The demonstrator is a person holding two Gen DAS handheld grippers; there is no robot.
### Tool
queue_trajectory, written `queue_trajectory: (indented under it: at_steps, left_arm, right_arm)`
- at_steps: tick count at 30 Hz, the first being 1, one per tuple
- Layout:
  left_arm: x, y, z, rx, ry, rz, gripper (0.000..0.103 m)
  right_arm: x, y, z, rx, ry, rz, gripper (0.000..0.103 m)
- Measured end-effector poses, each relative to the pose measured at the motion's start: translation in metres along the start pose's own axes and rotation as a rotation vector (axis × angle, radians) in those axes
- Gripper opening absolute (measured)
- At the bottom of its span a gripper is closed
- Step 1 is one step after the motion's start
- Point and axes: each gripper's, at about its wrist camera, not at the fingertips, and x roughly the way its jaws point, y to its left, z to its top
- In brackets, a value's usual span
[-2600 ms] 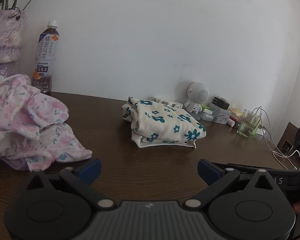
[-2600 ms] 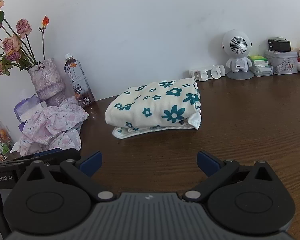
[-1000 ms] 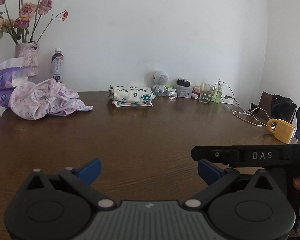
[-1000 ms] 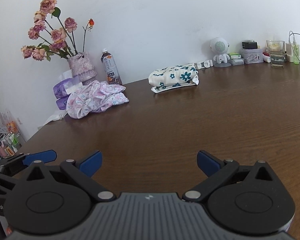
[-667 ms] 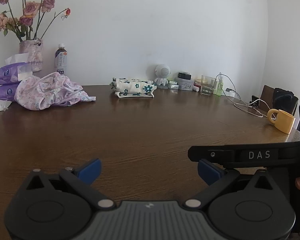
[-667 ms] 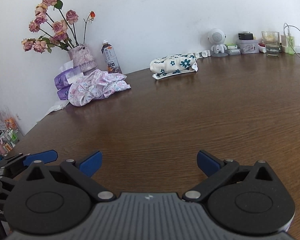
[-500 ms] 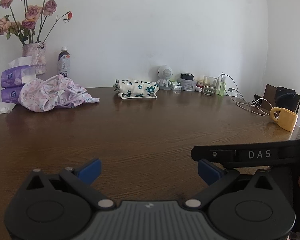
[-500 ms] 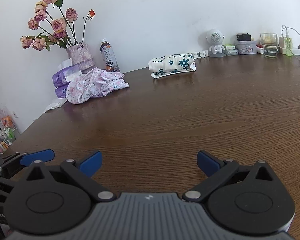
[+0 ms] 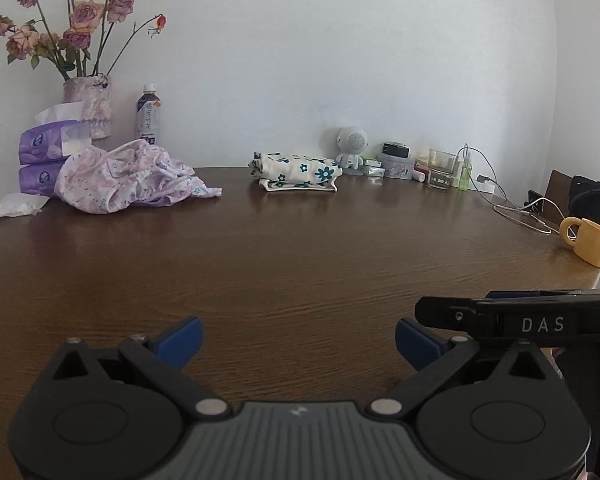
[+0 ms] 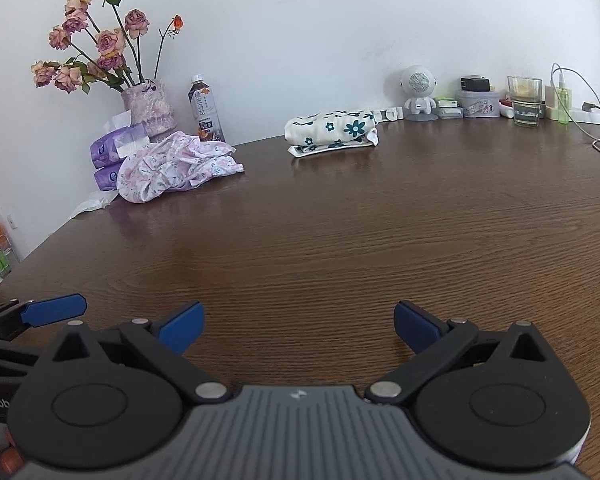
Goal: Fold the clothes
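A folded cream garment with teal flowers point(image 9: 298, 170) point(image 10: 332, 130) lies at the far side of the brown table point(image 9: 300, 248). A crumpled pink floral garment point(image 9: 130, 176) point(image 10: 176, 166) sits in a heap at the far left. My left gripper point(image 9: 298, 338) hangs open over the near table edge, nothing between its blue pads. My right gripper point(image 10: 296, 324) is open too, empty, and far from both garments. In the left wrist view the right gripper's black finger marked DAS point(image 9: 516, 316) shows at the right.
Along the wall stand a vase of roses point(image 9: 88, 108), purple tissue packs point(image 9: 46, 158), a tea bottle point(image 9: 147, 116), a small white robot speaker point(image 9: 352, 148), a tin, a glass point(image 9: 442, 168) and cables. A yellow mug point(image 9: 590, 240) sits at the right edge.
Both grippers have pulled back from the folded teal-flower garment toward the near table edge, so both garments now look small and far. Both stayed open.
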Motion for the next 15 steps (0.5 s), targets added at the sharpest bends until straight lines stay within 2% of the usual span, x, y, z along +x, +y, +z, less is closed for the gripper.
queue_trajectory:
  at_steps: [7, 15]
  left_arm:
    - [0.005, 0.006, 0.002, -0.017, 0.019, 0.012, 0.103]
    - [0.011, 0.009, 0.003, -0.037, 0.056, -0.012, 0.103]
  right_arm:
    - [0.0, 0.003, -0.003, -0.024, -0.012, -0.03, 0.103]
    - [0.002, 0.005, -0.003, -0.024, 0.004, -0.057, 0.103]
